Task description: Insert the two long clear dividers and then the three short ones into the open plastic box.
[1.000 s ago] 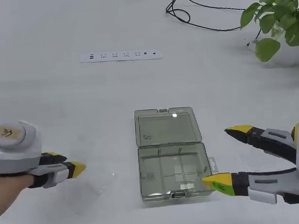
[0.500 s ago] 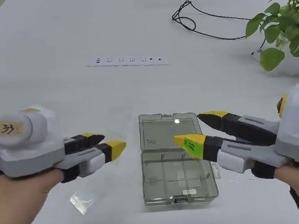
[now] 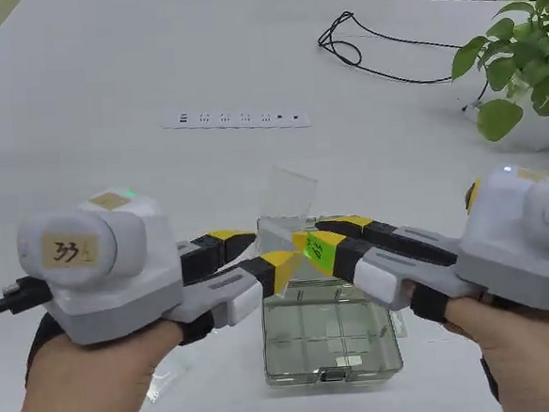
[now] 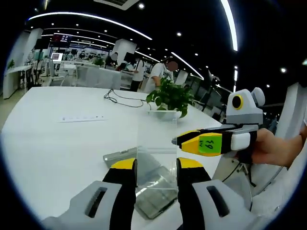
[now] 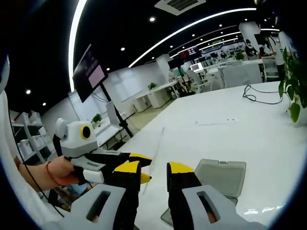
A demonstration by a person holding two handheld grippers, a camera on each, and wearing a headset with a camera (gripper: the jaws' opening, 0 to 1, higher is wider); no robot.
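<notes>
Left hand-held gripper (image 4: pixel 157 164) clamps clear divider (image 4: pixel 156 132) above box (image 3: pixel 294 344).

A clear divider (image 3: pixel 289 194) is held upright, raised off the worktop (image 3: pixel 106 86) and clamped by its side edges between the jaws of the left hand-held gripper (image 3: pixel 257 248). It is seen as a thin, colourless, rectangular sheet; in the right gripper view it is reduced to a bare edge-on line. The plastic box (image 3: pixel 370 365) is set open on the worktop, smoky and see-through, its lid laid flat behind the base, and thin partition lines are seen across the base
</notes>
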